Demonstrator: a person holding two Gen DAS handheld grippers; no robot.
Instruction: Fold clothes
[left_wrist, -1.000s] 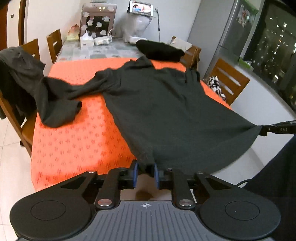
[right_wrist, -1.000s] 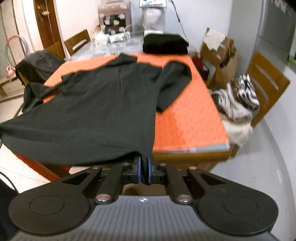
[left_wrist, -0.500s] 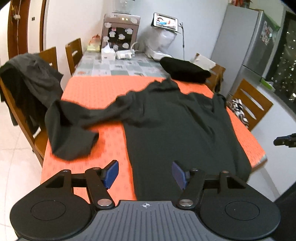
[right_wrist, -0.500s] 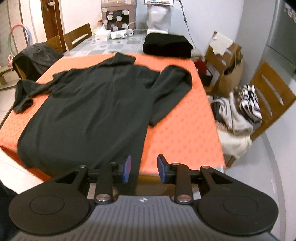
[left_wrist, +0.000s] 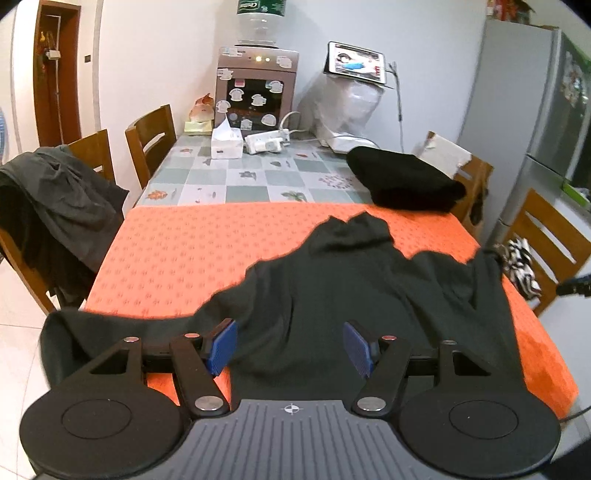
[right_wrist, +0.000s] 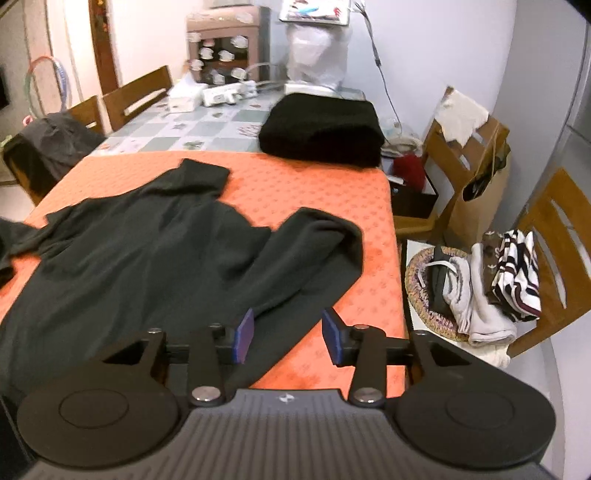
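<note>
A dark long-sleeved garment (left_wrist: 354, 295) (right_wrist: 147, 266) lies spread on the orange tablecloth (left_wrist: 192, 251) (right_wrist: 332, 188), collar toward the far end. Its left sleeve (left_wrist: 110, 325) trails to the table's left edge; its right sleeve (right_wrist: 314, 254) is bent back on the cloth. My left gripper (left_wrist: 290, 349) hovers open over the garment's body near the left sleeve, holding nothing. My right gripper (right_wrist: 288, 336) is open above the lower end of the right sleeve, nothing between its blue pads (right_wrist: 244, 334).
A folded black garment (left_wrist: 402, 181) (right_wrist: 321, 129) sits at the far right of the table. Wooden chairs line both sides; one at left carries a dark jacket (left_wrist: 55, 206). A basket of clothes (right_wrist: 476, 291) rests on the right chair. Tissue box, power strip and a dispenser stand at the back.
Both grippers let go of the garment's hem and opened wide. The garment dropped flat on the table, and both grippers moved forward over it.
</note>
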